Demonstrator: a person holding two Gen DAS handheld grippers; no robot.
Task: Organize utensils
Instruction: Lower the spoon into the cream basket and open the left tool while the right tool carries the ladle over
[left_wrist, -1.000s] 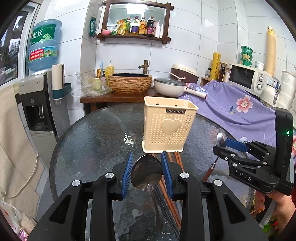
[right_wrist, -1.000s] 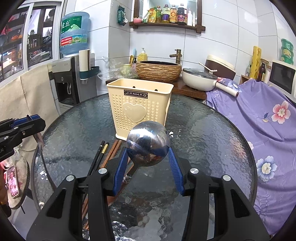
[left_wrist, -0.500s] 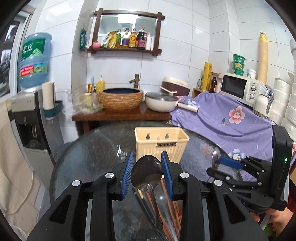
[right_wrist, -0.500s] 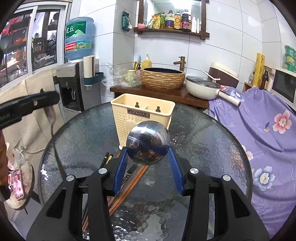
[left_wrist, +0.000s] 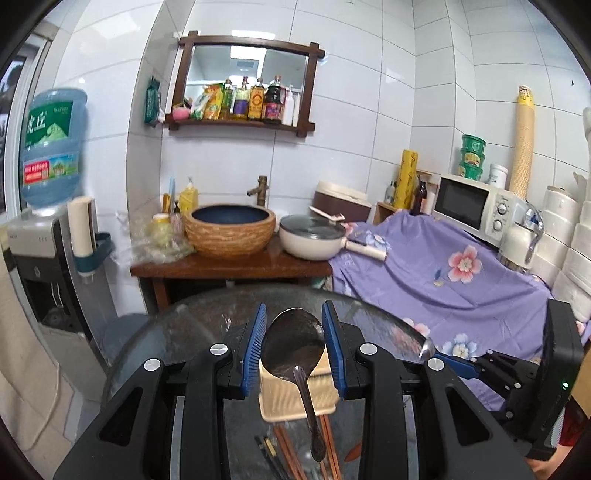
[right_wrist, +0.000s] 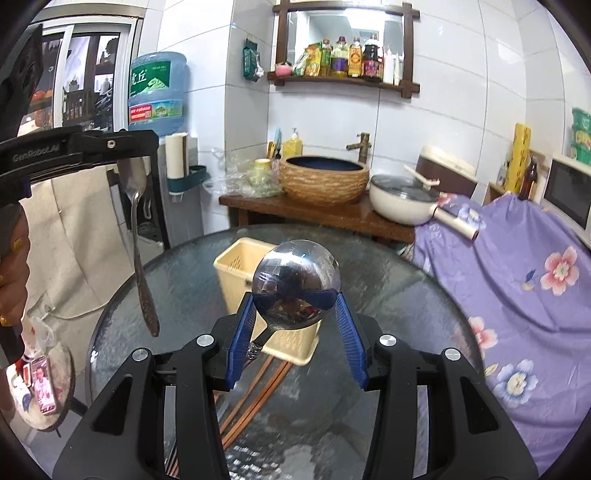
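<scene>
Hanging handle-down, a long spoon (left_wrist: 295, 354) is being gripped by its bowl between the blue pads of the left hand-held gripper (left_wrist: 293, 341), whose jaws are closed only as far as the bowl allows; it is being held well above the glass worktop (right_wrist: 388, 280), seemingly so that the handle can be lowered straight into the cream utensil holder (right_wrist: 240, 273) seen directly beneath it in the left wrist view. The holder is standing upright near the middle of the worktop, its open top facing up, and nothing can be made out inside it. Chopsticks (right_wrist: 251, 395) are lying loose on the glass just in front of it, not yet being gathered. Further right, a round-bowled ladle (right_wrist: 295, 284) is being clamped by its bowl in the right hand-held gripper (right_wrist: 295, 314), jaws spread wide around it, with the short visible part of the handle pointing down and back. It is being kept raised beside the holder, probably awaiting its turn. The drop of the spoon is judged to be the step in hand; a swinging handle could catch the holder's rim.
</scene>
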